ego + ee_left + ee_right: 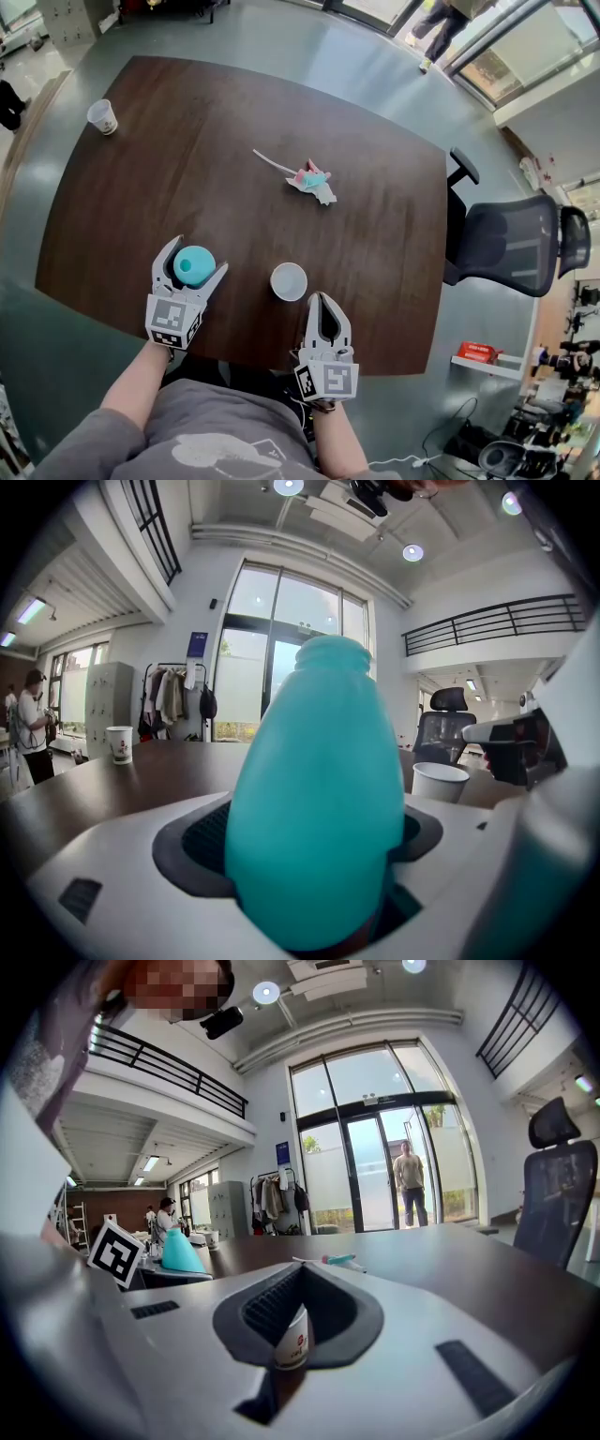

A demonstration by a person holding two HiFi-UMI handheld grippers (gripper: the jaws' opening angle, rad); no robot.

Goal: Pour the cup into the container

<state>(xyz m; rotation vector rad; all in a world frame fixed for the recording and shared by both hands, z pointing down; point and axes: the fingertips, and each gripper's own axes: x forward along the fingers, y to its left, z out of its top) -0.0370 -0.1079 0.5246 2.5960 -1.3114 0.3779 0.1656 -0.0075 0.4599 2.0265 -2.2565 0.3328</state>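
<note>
Head view: the left gripper [195, 255] is clamped on the teal container [194, 268], and the white paper cup [289, 281] stands just beside it on the table [187, 178]. Left gripper view: the container fills the jaws. Right gripper view: the right gripper [293, 1290] has its jaws together, with the cup just beyond them.

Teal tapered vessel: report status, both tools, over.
Left tool shut on teal tapered vessel, upright. Right tool shut, beside near white paper cup. Nothing on table between them.

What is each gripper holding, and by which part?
Left gripper holds the teal bottle by its lower sides. Right gripper is shut on nothing; the cup stands just ahead.
</note>
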